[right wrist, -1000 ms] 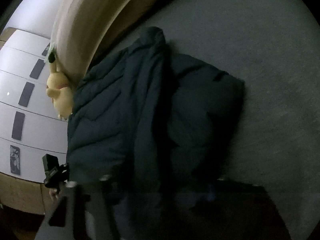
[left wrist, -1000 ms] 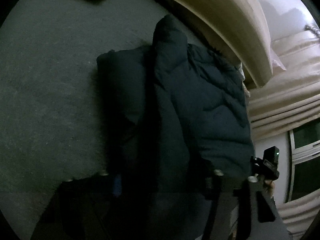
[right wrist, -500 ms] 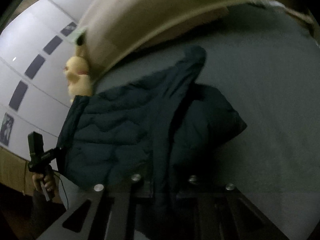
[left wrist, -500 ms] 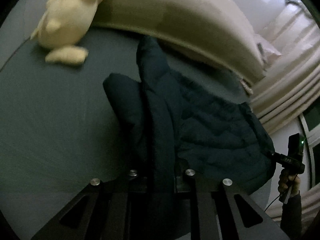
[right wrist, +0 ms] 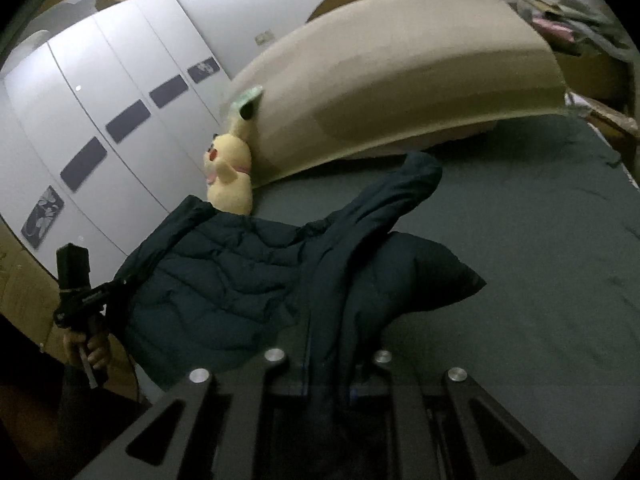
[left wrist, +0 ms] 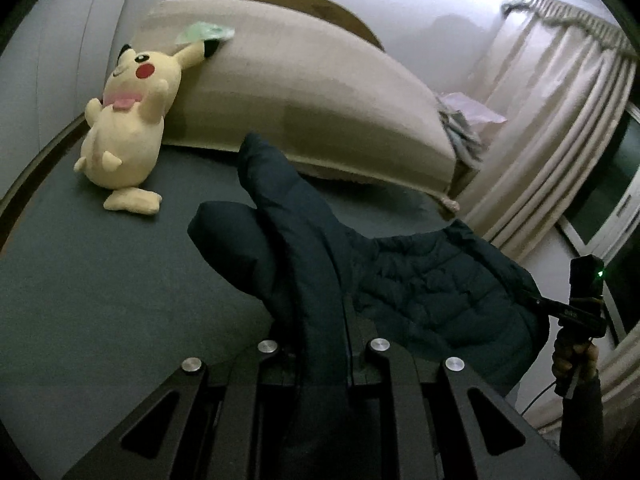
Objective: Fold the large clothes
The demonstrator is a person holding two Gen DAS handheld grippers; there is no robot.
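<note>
A dark navy quilted jacket (left wrist: 432, 280) hangs stretched between my two grippers, its far end with a sleeve resting on the grey bed (left wrist: 100, 280). My left gripper (left wrist: 324, 344) is shut on one edge of the jacket, fabric running between its jaws. My right gripper (right wrist: 328, 360) is shut on the opposite edge of the jacket (right wrist: 224, 276). The right gripper also shows in the left wrist view (left wrist: 536, 300), and the left gripper in the right wrist view (right wrist: 116, 286); both hold the jacket's near hem off the bed's edge.
A yellow plush toy (left wrist: 128, 132) leans against a long beige cushion (left wrist: 320, 92) at the head of the bed. White wardrobe doors (right wrist: 100, 128) stand on one side, curtains (left wrist: 552, 120) and a window on the other.
Both grippers lifted and tilted up from looking down at the jacket to looking along the bed. The jacket's near edge rose with them; the plush and cushion came into view.
</note>
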